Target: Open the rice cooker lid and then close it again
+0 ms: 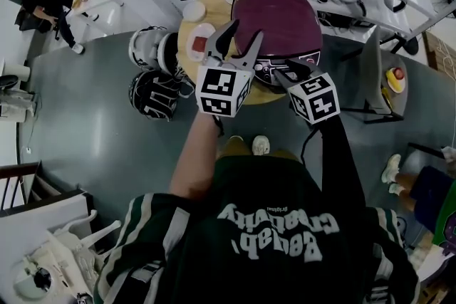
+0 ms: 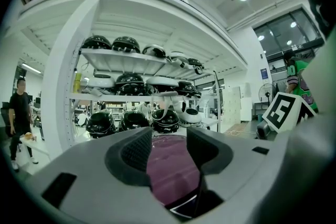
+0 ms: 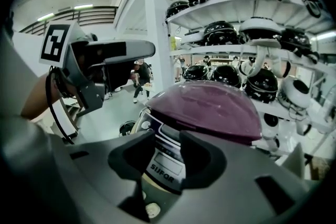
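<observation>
Two grippers, one cooker. Cooker: stands on a round table, maroon lid down and shut over the body. Left gripper: level over the near left part of the lid, jaws apart, nothing between the pads; the left gripper view shows only the lid's top below the gap, and I cannot tell if the tips touch it. Right gripper: tilted down at the cooker's front, jaws apart with a moderate gap; the cooker's panel shows through the gap, and the pads grip nothing. Marker cubes: one on each gripper, on the near side of the cooker. Plate with a red item: on the table, left of the cooker. Bowl: white, left of the cooker, beyond the plate. Helmets: two on the floor, left of the cooker and off the table. Shelves: behind the cooker, loaded with more helmets. Chair: right of the cooker. Person: standing well apart, far left of the cooker.
</observation>
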A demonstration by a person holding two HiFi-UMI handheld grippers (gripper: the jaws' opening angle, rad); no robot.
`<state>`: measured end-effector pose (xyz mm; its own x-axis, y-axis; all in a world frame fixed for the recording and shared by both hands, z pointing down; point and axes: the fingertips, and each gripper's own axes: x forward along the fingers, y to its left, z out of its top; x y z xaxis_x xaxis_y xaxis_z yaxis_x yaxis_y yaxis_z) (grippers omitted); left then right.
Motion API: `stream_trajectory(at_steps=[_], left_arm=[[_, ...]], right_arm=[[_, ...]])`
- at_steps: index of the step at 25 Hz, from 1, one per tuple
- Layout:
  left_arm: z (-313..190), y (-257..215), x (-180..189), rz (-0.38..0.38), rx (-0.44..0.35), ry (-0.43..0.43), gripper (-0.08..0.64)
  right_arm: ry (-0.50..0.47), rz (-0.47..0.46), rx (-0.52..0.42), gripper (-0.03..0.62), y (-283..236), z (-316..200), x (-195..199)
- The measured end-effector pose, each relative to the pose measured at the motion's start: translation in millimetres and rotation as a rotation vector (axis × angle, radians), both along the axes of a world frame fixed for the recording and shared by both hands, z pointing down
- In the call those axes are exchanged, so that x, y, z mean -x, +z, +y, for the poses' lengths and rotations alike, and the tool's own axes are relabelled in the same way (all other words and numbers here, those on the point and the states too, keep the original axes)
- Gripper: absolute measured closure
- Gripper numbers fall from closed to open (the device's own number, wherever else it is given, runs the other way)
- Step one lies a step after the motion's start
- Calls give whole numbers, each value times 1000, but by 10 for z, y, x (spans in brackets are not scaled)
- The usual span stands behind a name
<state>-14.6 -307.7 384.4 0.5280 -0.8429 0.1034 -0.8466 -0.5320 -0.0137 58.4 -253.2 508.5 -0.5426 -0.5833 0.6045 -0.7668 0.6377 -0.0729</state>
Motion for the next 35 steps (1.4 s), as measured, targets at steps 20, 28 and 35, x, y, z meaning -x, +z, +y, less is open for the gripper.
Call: stream_trajectory(at_steps=[20,28,35], left_arm=[[153,-335,121,17,-82,-9,360],[123,-274,164,39,-57,-16,360],[97,-267,188,38,-53,-19,360]], right_arm=[[9,4,6,446,40,22,-14],[16,-2,1,446,43,3,-16],[20,29,-14,456,42,-14,-10]])
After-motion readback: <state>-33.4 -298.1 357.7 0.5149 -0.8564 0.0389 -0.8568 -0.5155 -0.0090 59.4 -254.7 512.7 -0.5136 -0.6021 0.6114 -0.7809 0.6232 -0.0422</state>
